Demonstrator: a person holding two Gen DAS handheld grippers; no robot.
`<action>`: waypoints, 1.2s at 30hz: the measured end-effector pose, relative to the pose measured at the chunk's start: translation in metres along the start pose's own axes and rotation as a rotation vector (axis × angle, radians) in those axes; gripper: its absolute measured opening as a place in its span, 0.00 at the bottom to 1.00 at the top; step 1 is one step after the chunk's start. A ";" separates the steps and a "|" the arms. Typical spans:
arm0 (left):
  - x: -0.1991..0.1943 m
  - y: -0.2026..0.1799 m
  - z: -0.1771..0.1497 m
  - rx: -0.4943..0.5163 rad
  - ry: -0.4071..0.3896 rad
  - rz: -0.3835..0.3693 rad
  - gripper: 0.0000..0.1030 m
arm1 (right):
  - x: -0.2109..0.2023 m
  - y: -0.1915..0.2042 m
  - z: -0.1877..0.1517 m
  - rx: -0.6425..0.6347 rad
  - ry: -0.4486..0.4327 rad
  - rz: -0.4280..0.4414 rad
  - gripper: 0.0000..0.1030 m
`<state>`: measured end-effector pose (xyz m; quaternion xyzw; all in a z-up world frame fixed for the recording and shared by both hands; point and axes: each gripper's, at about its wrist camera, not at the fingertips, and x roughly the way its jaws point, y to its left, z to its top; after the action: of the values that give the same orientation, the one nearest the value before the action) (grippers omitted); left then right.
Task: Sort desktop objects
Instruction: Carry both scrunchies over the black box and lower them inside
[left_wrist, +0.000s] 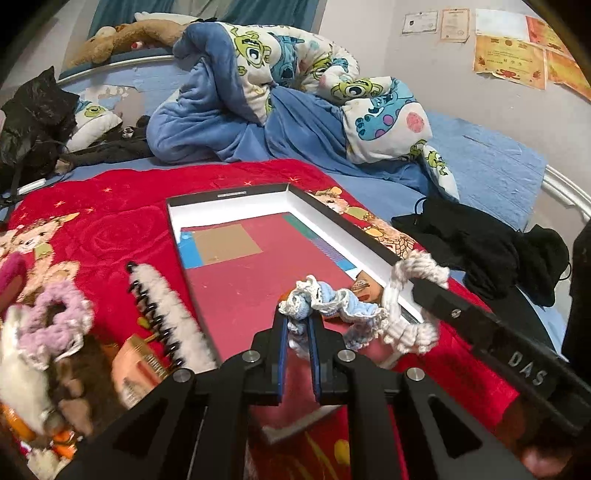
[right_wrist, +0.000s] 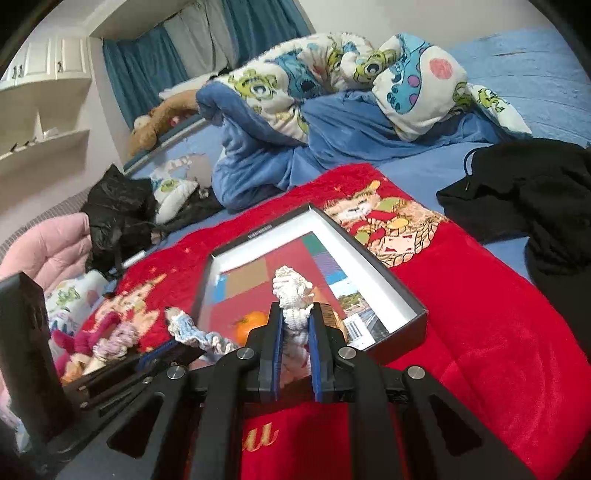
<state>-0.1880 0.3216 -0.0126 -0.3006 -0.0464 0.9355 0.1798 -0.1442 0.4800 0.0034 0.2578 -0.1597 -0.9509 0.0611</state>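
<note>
Your left gripper (left_wrist: 297, 323) clamps the blue-and-white scrunchie (left_wrist: 325, 301) over the near end of the open box (left_wrist: 229, 197). Your right gripper (right_wrist: 295, 325) clamps the white scrunchie (right_wrist: 291, 291), held at the box's near right wall.

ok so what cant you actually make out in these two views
- Left wrist view: the pile at lower left around the purple scrunchie is motion-blurred.
- Left wrist view: the white scrunchie hides the right gripper tips.
- Right wrist view: the box floor is partly hidden by the right gripper's load; the orange thing is unclear.
</note>
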 end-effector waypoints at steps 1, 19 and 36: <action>0.005 0.000 0.001 0.001 0.006 -0.003 0.10 | 0.005 -0.002 -0.001 0.000 0.008 0.001 0.13; 0.044 0.019 0.006 -0.032 0.019 -0.065 0.10 | 0.063 -0.001 0.010 -0.081 0.063 0.010 0.13; 0.039 0.020 0.002 -0.025 -0.002 -0.039 0.10 | 0.053 -0.013 0.001 -0.038 -0.003 0.006 0.13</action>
<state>-0.2250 0.3171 -0.0359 -0.3008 -0.0643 0.9315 0.1944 -0.1906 0.4819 -0.0255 0.2549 -0.1425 -0.9539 0.0685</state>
